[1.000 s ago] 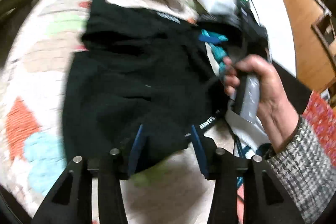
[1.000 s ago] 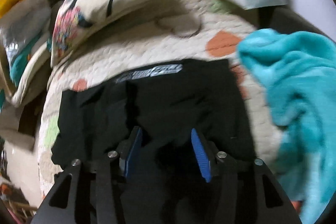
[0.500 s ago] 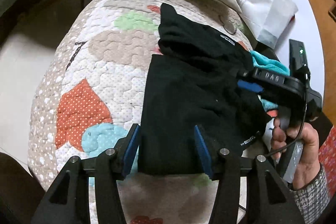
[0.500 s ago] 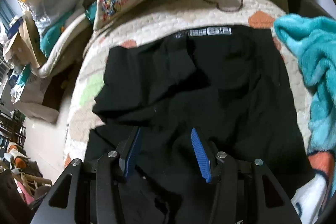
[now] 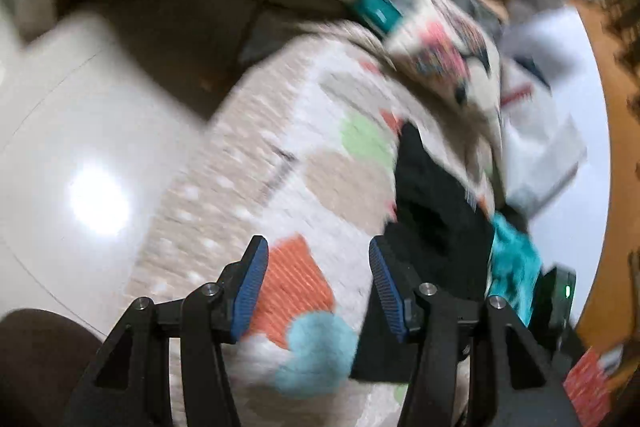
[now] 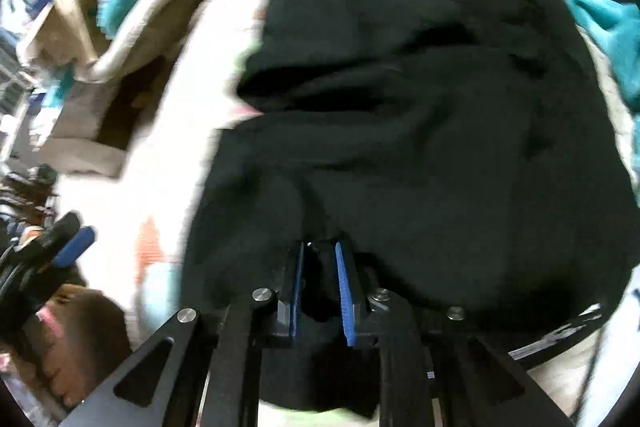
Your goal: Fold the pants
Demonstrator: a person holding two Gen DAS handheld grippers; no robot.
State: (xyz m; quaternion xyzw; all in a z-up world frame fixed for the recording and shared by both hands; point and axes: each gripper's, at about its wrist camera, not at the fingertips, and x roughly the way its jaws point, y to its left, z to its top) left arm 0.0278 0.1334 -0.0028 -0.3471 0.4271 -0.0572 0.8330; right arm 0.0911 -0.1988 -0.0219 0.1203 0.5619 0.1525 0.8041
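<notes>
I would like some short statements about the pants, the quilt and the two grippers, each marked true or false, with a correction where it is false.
1. The pants are black. True.
2. The right gripper has black fabric of the pants pinched between nearly closed jaws. True; the jaws have just been closing.
3. The left gripper grips the pants. False: its jaws stand open over the quilt, with nothing between them.
4. The pants lie on a bare wooden floor. False: they lie on the patterned quilt.
5. A turquoise cloth lies beside the pants. True.
</notes>
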